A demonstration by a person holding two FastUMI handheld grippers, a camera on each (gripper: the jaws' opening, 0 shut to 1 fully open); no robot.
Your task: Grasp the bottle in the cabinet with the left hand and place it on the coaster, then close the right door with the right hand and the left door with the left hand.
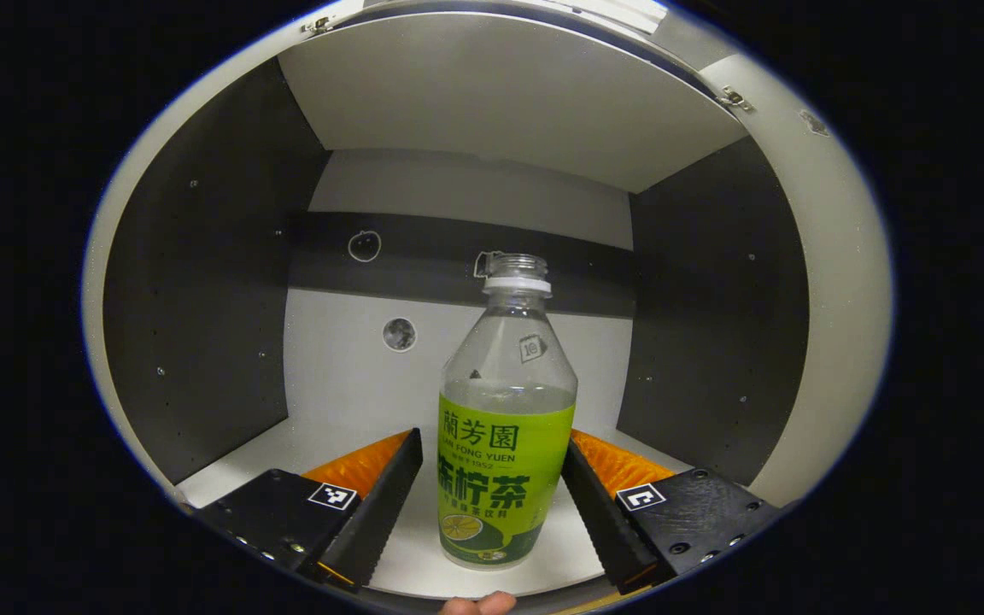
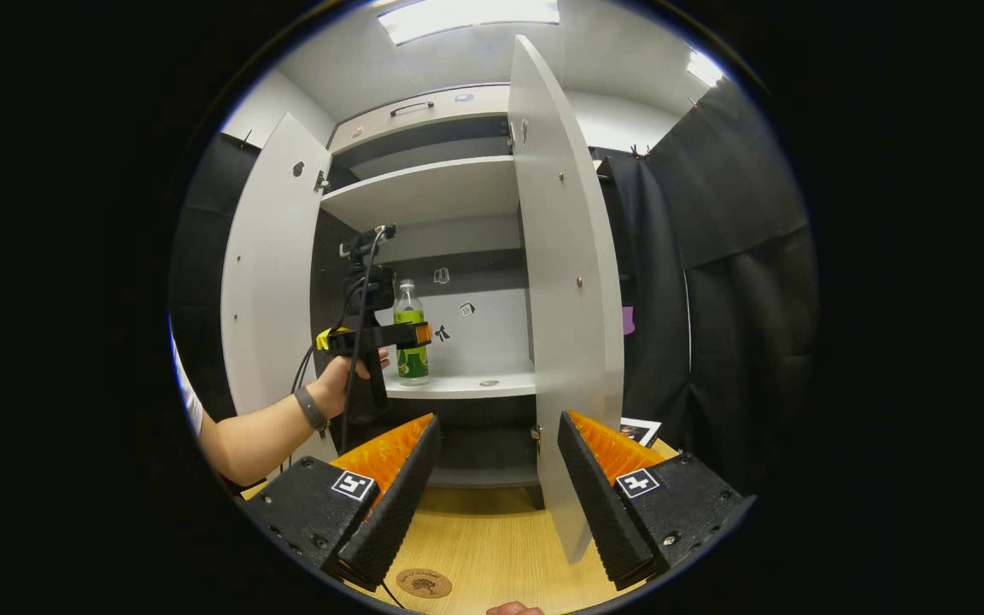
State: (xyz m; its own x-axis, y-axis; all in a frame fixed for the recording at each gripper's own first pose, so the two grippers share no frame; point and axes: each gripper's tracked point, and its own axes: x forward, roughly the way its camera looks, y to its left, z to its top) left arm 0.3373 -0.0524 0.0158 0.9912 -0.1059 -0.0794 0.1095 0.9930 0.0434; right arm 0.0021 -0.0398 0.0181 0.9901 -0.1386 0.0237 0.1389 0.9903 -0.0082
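A clear bottle [image 1: 505, 427] with a green label stands upright on the white cabinet shelf [image 1: 347, 401]. In the left gripper view my left gripper [image 1: 492, 441] is open, one finger on each side of the label; the right-hand finger looks close to touching, the other stands a little off. In the right gripper view a hand holds that left gripper [image 2: 418, 334] level around the bottle [image 2: 411, 342]. Both cabinet doors stand open: the left door [image 2: 274, 273] and the right door [image 2: 565, 299]. My right gripper [image 2: 497, 423] is open above the table, holding nothing. A round wooden coaster [image 2: 424, 583] lies below it.
The wooden table [image 2: 500, 530] runs up to the cabinet's foot. A second shelf [image 2: 424, 192] spans the cabinet above the bottle. Black curtain [image 2: 731, 325] hangs to the right. The right door's edge stands just ahead of my right finger. A paper card [image 2: 641, 430] lies at the right.
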